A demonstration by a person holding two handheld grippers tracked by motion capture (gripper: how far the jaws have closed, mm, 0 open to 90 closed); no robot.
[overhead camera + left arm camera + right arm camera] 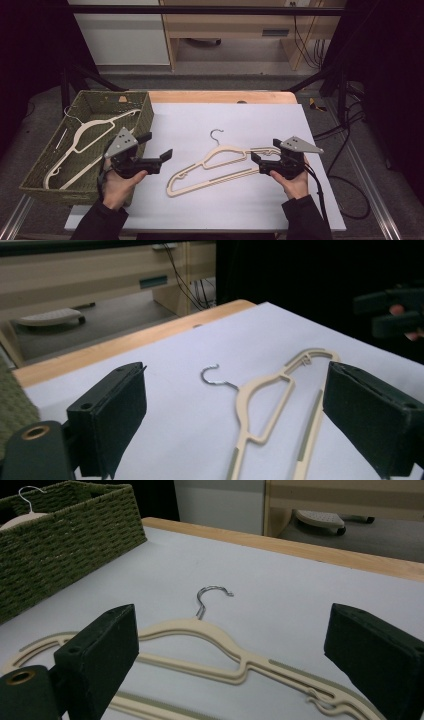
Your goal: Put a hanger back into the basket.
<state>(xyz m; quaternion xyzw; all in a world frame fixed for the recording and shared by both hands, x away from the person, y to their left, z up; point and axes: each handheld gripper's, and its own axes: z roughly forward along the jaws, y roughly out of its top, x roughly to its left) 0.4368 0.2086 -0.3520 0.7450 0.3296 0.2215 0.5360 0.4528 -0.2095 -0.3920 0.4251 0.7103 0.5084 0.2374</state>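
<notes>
Hanger (212, 167) flat on white sheet (250, 125), lying between both grippers. Left gripper (154, 148) jaws spread, empty. Right gripper (264, 156) jaws spread at hanger's end, gripping nothing. Basket (145, 112) beyond left fingers holds 1 more hanger (80, 145).

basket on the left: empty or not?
Not empty. The green woven basket holds at least one cream hanger lying inside.

Looks like a lab or recording workspace rather than a home; black frame bars (200, 10) boxing in a table (220, 96) under a white sheet (235, 125); loose cables (305, 45) hanging by a plain wooden desk (230, 25) behind; dark surroundings; grey floor (200, 80); a chair base (320, 519) under the desk.
</notes>
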